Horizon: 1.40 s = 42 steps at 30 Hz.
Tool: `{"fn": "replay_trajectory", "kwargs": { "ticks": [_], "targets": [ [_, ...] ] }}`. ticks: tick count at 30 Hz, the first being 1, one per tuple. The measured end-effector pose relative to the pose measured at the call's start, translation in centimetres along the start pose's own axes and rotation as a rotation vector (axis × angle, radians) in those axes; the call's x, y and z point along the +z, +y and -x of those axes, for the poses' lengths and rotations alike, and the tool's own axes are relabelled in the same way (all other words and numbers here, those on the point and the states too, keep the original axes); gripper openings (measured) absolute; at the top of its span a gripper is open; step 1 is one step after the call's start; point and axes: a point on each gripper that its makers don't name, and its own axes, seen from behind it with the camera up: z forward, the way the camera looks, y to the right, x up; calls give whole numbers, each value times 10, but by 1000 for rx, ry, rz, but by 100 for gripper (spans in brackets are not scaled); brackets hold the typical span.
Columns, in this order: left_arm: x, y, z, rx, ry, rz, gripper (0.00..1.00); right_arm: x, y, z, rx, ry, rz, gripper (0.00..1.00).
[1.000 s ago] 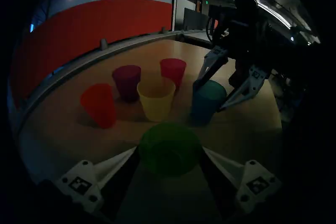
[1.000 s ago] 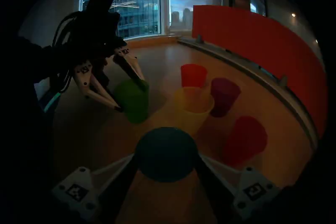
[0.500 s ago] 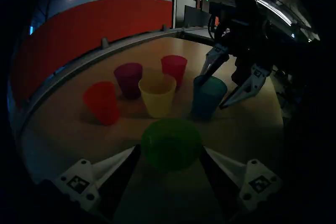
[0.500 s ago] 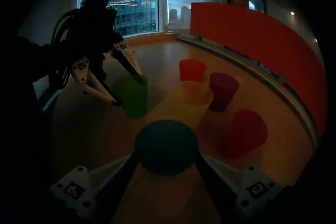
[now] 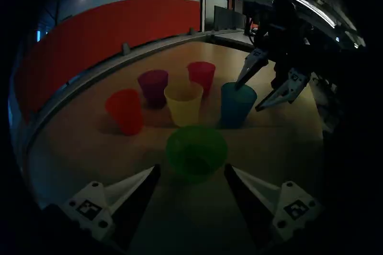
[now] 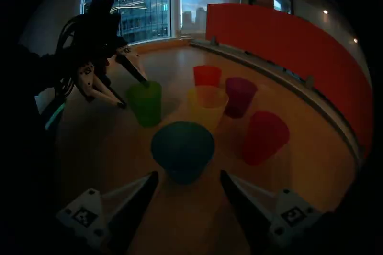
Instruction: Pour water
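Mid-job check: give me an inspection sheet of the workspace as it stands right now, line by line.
Surface: light wooden tabletop, dimly lit.
Job's things: green plastic cup upright ahead of the left tool; teal plastic cup upright ahead of the right tool; whether either holds water cannot be told.
Clutter: yellow plastic cup, purple plastic cup, red plastic cup and orange-red plastic cup, grouped beyond the green one.
Tools: left tool open; right tool open; neither clamps its cup.
Cables: dark loops behind the left tool, likely cables.
Surroundings: red wall panel; windows onto city towers.
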Motion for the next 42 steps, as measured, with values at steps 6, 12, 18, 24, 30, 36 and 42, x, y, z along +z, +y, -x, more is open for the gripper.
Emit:
{"fn": "replay_trajectory", "kwargs": {
  "ticks": [6, 12, 18, 24, 30, 36, 42],
  "targets": [
    [-15, 1, 0, -6, 15, -25, 100, -12, 0, 3, 16, 21, 30, 100],
    [-27, 2, 3, -27, 34, -63, 99, -26, -2, 2, 32, 49, 65, 100],
    [-41, 2, 7, -51, 60, -102, 100, -41, 1, -1, 61, 89, 110, 100],
    [-55, -6, 5, -88, 101, -158, 99, -54, 4, -7, 90, 142, 159, 100],
    [-68, -15, -2, -119, 159, -217, 100, -68, 7, -19, 113, 208, 213, 100],
    [-87, -27, -17, -146, 251, -288, 100, -83, 16, -34, 140, 271, 272, 100],
    [-106, -41, -30, -178, 331, -359, 100, -98, 22, -55, 147, 340, 324, 100]
  ]
}}
